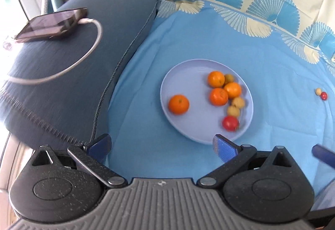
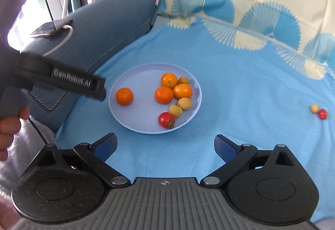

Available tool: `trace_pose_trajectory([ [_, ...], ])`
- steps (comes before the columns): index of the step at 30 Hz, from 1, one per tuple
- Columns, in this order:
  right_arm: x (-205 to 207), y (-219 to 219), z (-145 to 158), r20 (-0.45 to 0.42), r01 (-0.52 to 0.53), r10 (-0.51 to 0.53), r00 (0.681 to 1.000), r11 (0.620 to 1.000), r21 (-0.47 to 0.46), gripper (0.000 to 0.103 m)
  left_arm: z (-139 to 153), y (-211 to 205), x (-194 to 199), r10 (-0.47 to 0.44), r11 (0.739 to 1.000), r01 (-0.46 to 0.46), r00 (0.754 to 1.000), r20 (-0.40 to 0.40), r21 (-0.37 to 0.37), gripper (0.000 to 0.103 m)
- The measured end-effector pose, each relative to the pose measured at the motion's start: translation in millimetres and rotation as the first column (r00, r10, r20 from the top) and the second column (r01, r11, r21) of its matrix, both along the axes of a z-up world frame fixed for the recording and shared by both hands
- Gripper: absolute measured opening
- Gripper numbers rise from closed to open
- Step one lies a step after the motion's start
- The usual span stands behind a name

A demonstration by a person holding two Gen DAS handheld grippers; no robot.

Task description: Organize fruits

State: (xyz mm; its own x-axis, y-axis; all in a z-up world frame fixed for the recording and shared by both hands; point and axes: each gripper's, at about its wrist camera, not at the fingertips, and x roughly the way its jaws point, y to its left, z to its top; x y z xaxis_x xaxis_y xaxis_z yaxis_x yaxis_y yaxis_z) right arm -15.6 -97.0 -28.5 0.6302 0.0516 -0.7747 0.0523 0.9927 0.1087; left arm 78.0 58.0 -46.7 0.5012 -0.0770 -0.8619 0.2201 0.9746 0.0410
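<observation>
A pale blue plate [image 1: 188, 131] [image 2: 138, 123] lies on the blue sheet. It holds several oranges, one apart at the left [image 1: 178, 104] [image 2: 124, 96], some small yellow fruits [image 1: 233, 111] [image 2: 175, 110] and a red tomato [image 1: 230, 123] [image 2: 166, 119]. A small yellow fruit [image 1: 318, 91] [image 2: 314, 108] and a small red fruit [image 1: 324, 95] [image 2: 322, 114] lie together on the sheet at the far right. My left gripper [image 1: 162, 146] is open and empty, just short of the plate. My right gripper [image 2: 165, 146] is open and empty, in front of the plate.
A dark blue cushion [image 1: 94, 46] [image 2: 108, 27] rises left of the plate, with a phone [image 1: 52, 24] and white cable [image 1: 92, 50] on it. The left gripper's body [image 2: 62, 79] reaches in from the left. The patterned sheet border [image 1: 261, 12] runs along the back.
</observation>
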Motion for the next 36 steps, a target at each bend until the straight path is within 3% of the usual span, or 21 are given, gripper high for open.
trace_pose_trajectory([
  [17, -74, 15, 59, 0.206, 0.038, -0.021, 0.978, 0.996, -0.077, 0.102, 53, 3, -92, -0.035, 0.999, 0.037, 0.981, 0.191, -0.007, 0.103],
  [36, -91, 23, 73, 0.248, 0.058, -0.033, 0.968, 0.994, -0.097, 0.102, 64, 12, -107, -0.042, 0.999, 0.049, 0.972, 0.231, -0.024, 0.103],
])
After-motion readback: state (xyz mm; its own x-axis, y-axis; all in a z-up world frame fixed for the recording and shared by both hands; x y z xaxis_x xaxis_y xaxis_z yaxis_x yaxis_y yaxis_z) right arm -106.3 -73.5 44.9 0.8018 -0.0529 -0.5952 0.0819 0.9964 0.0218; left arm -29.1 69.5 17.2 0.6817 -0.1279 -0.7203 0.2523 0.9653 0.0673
